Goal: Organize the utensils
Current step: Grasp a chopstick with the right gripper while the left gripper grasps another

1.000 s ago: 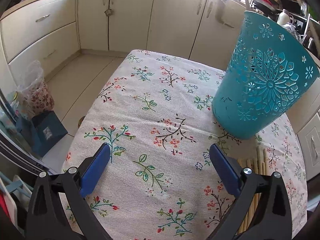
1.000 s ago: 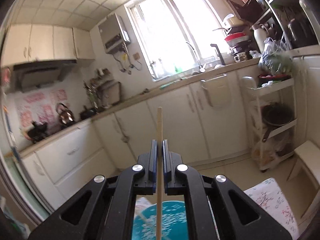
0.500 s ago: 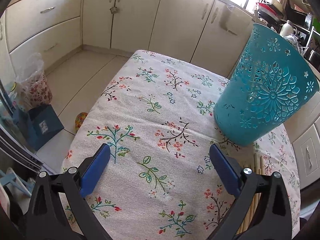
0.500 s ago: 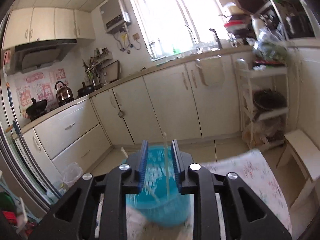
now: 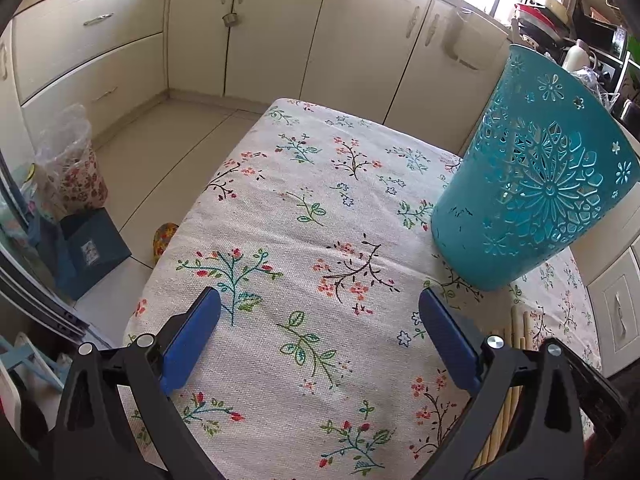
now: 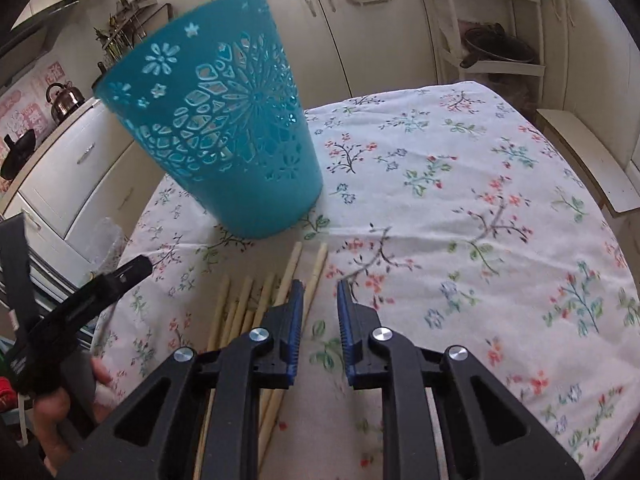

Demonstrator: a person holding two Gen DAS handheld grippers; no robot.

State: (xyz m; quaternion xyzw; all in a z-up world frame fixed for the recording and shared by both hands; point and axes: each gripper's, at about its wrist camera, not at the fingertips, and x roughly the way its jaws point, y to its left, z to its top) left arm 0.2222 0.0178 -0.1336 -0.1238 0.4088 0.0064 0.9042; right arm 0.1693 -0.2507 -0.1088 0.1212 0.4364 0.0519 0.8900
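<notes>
A kitchen with cream cabinets [image 5: 352, 40] surrounds a bench covered by a floral cloth [image 5: 304, 240].

From the left wrist view, the left tongs [image 5: 320, 336] hover above the cloth with their blue pads [image 5: 188, 340] set wide apart and nothing between them. A teal cut-out basket [image 5: 528, 184] stands upright on the cloth to the right, beyond the right pad. Pale wooden chopsticks [image 5: 516, 328] lie on the cloth near the basket's foot, mostly hidden behind the right finger. A dark blue box [image 5: 92, 248] and a plastic bag [image 5: 70, 168] sit on the floor to the left.

From the right wrist view, the right tongs [image 6: 318, 320] point down over the cloth; their jaws have just been narrowing, a small gap remains and only cloth shows in it. The chopsticks [image 6: 276, 288] lie loose in a bundle just left of the left pad, tips toward the basket [image 6: 216, 120], which stands close beyond them. At the left edge, a hand [image 6: 52, 412] grips the handle of the left tongs [image 6: 124, 276].
</notes>
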